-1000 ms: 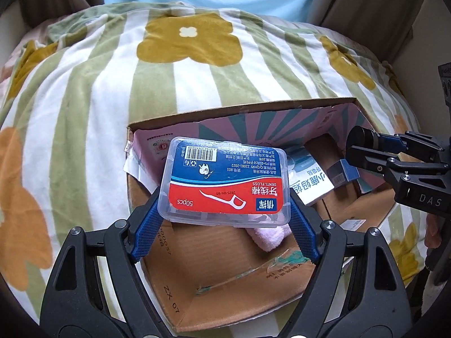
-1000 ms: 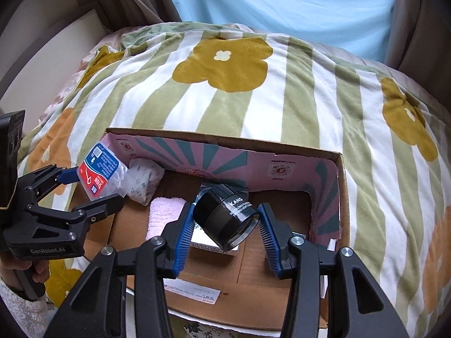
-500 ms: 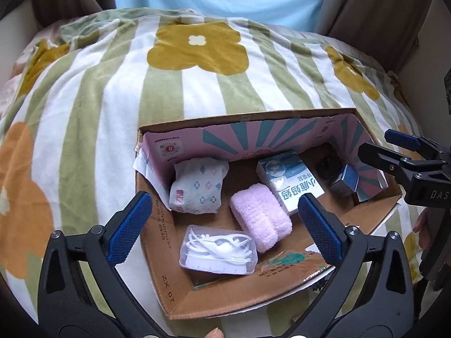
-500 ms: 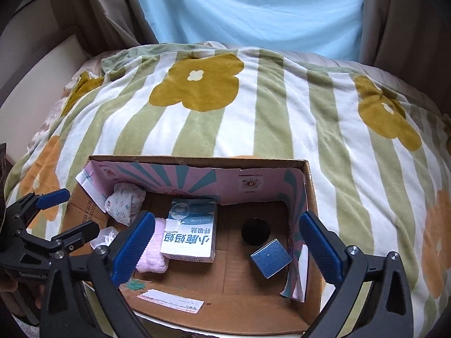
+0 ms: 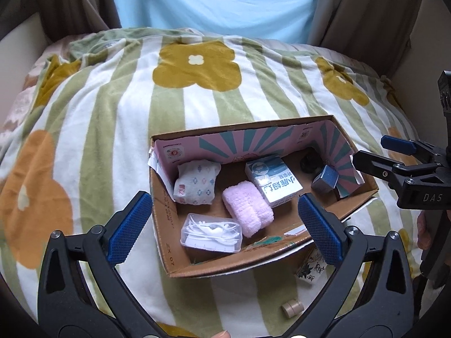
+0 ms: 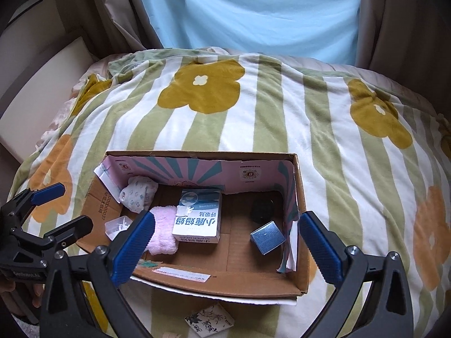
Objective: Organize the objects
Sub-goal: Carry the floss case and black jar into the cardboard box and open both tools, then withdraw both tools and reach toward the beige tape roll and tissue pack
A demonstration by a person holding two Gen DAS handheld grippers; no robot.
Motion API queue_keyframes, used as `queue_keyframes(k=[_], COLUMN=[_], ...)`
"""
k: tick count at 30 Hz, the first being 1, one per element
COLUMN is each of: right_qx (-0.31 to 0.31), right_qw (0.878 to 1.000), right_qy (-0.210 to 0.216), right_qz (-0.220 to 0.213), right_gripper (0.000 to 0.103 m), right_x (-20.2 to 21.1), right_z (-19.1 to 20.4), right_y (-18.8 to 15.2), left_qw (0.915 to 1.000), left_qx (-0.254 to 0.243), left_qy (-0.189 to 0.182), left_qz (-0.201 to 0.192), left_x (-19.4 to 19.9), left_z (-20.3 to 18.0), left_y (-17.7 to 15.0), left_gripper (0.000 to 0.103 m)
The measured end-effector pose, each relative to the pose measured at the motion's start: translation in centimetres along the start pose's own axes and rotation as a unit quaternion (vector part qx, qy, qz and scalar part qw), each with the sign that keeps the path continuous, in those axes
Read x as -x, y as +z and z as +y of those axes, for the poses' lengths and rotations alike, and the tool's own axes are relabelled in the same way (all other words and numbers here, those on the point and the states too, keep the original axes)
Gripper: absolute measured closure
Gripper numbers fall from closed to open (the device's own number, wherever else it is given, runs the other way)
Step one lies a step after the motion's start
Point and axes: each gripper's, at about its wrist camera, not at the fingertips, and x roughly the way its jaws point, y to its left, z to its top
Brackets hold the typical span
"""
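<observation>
An open cardboard box (image 5: 197, 267) (image 6: 225, 281) lies on a flowered blanket. Inside are a clear dental floss case (image 5: 211, 232) (image 6: 117, 226), a pink rolled towel (image 5: 248, 209) (image 6: 163, 233), a patterned pouch (image 5: 196, 181) (image 6: 139, 194), a white and blue carton (image 5: 272, 180) (image 6: 197, 219), a black jar (image 5: 308, 163) (image 6: 262, 209) and a small blue box (image 5: 324, 180) (image 6: 266, 238). My left gripper (image 5: 224, 229) (image 6: 59, 208) is open and empty above the box's near left. My right gripper (image 6: 225, 246) (image 5: 377, 153) is open and empty above its near right.
A small patterned card (image 5: 311, 269) (image 6: 210, 321) and a little beige roll (image 5: 293, 308) lie on the blanket (image 5: 112, 118) in front of the box. Curtains and a light blue sheet hang behind the bed. A pale board stands at the left (image 6: 36, 95).
My left gripper let go of the floss case into the box; my right gripper let go of the black jar. Both opened and drew back and up.
</observation>
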Motion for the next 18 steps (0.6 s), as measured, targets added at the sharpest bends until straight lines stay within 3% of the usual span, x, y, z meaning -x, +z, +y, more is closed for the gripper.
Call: queue_keyframes(k=[9, 18], right_qx=[0.006, 0.069], right_qw=[1.0, 0.995], right_qy=[0.001, 0.003], right_qz=[-0.023, -0.075], right_gripper=[0.001, 0.001], right_x=[6.9, 12.7], right_z=[0.4, 1.2], right_y=[-1.0, -5.1], left_qw=[0.9976, 0.9937], left_qx=[-0.04, -0.074], left_qy=[0.023, -0.006], left_qz=[-0.051, -0.085], left_x=[8.3, 13.6], left_z=[-2.7, -5.9], left_y=[-0.4, -6.6], left_gripper=[0.0, 0.0])
